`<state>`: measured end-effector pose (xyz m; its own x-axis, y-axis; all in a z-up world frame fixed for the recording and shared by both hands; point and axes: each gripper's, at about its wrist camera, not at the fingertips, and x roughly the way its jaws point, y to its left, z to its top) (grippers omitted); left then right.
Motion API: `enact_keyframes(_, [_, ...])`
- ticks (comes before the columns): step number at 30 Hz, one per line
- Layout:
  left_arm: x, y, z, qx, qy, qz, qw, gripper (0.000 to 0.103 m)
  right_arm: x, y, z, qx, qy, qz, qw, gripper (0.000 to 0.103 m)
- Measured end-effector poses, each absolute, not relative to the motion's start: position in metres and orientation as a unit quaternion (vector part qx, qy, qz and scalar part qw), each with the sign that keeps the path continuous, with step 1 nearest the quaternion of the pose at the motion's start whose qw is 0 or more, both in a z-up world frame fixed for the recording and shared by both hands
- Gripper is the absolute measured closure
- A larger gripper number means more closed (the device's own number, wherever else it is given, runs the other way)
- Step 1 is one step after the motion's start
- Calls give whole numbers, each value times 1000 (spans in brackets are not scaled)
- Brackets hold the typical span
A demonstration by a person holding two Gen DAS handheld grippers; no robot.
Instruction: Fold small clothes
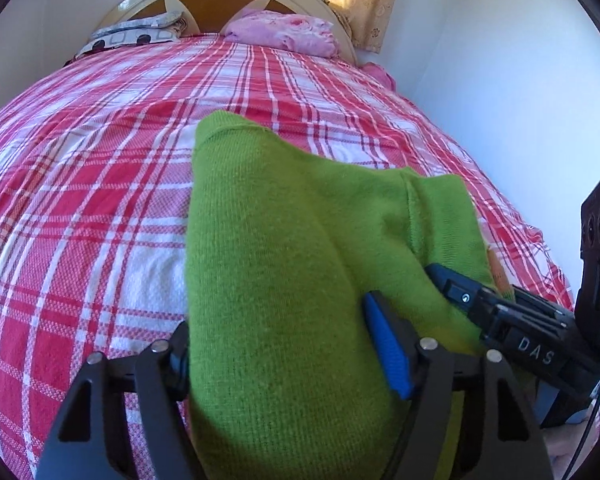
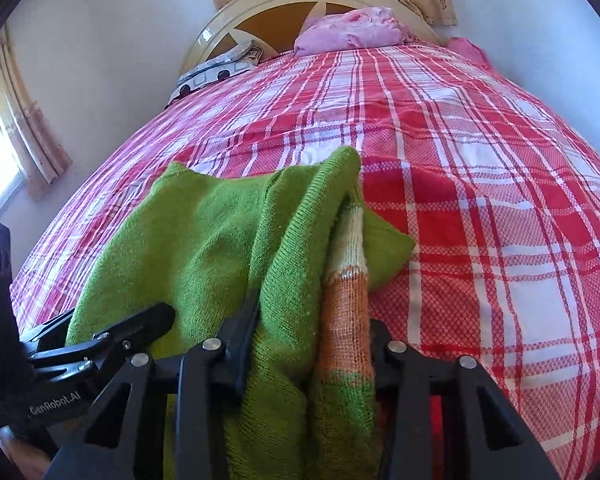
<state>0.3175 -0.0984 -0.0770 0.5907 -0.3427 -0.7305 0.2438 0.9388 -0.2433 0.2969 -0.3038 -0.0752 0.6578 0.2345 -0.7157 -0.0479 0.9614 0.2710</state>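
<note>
The green sweater lies bunched on the near part of the checked bedspread, filling both views. It looks soft, light, limp knit that will sag and stretch; best taken by its hem or a folded edge. The left gripper straddles a broad fold. The right gripper pinches gathered folds, including the orange-and-white striped band.

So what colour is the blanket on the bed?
Red and white checks on the bedspread, clearest in the right wrist view.
</note>
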Motion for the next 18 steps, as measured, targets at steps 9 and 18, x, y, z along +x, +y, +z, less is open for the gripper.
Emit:
enact_keyframes(9, [324, -93, -81, -81, 433, -170, 881, 23, 303, -318, -82, 160, 420, 95, 888, 52])
enact_keyframes(18, [317, -100, -78, -49, 415, -157, 895, 30, 291, -285, -70, 49, 393, 57, 916, 66])
